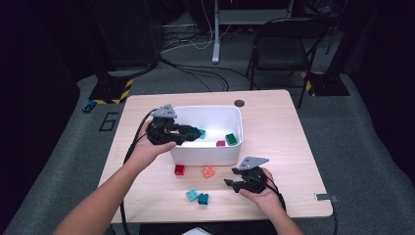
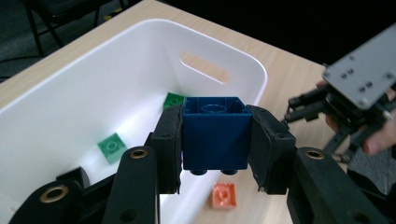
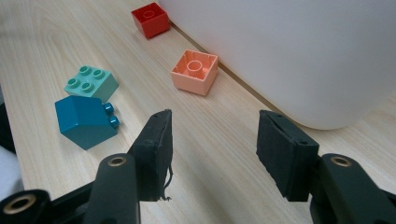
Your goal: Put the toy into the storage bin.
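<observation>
Left gripper (image 2: 215,154) carries a dark blue block (image 2: 215,135) over the white bin (image 1: 230,155).

The block is clamped between its pads, above the bin's open top; the right gripper (image 3: 212,149) hangs open and empty over the table (image 1: 284,127). Three blocks already lie inside (two green, one magenta), while red (image 3: 150,18), orange (image 3: 195,71), mint (image 3: 91,84) and teal (image 3: 85,121) blocks remain outside, so the sorting looks roughly half done.
</observation>
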`<move>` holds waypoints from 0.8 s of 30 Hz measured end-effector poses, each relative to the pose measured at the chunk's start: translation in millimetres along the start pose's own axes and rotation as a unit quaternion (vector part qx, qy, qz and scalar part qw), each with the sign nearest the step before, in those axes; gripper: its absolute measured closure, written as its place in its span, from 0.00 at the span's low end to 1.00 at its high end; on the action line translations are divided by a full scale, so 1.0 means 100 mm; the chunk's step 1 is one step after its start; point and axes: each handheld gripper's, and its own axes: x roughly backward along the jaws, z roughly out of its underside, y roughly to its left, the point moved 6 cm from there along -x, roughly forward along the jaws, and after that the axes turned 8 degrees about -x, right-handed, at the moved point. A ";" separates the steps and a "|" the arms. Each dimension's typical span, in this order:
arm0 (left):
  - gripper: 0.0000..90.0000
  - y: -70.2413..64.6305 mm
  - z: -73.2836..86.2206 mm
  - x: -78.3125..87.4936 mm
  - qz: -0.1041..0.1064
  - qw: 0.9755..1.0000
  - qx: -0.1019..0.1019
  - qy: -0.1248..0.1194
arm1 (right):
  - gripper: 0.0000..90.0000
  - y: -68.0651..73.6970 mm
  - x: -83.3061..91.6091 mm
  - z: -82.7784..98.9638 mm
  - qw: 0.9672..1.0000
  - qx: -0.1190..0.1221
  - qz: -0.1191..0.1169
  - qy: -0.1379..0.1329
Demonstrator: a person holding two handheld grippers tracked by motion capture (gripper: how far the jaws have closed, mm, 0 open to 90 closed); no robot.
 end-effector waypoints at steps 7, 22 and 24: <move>0.65 0.20 -0.15 -0.19 -0.004 1.000 0.011 -0.003 | 0.50 -0.01 0.00 0.00 1.000 0.002 0.000 0.001; 0.65 0.52 -0.18 -0.72 -0.007 1.000 0.011 0.021 | 0.50 -0.03 -0.01 0.01 1.000 0.002 -0.002 0.001; 0.65 0.54 -0.18 -0.80 0.000 1.000 0.013 0.022 | 0.50 -0.03 -0.01 0.02 1.000 0.001 -0.002 0.004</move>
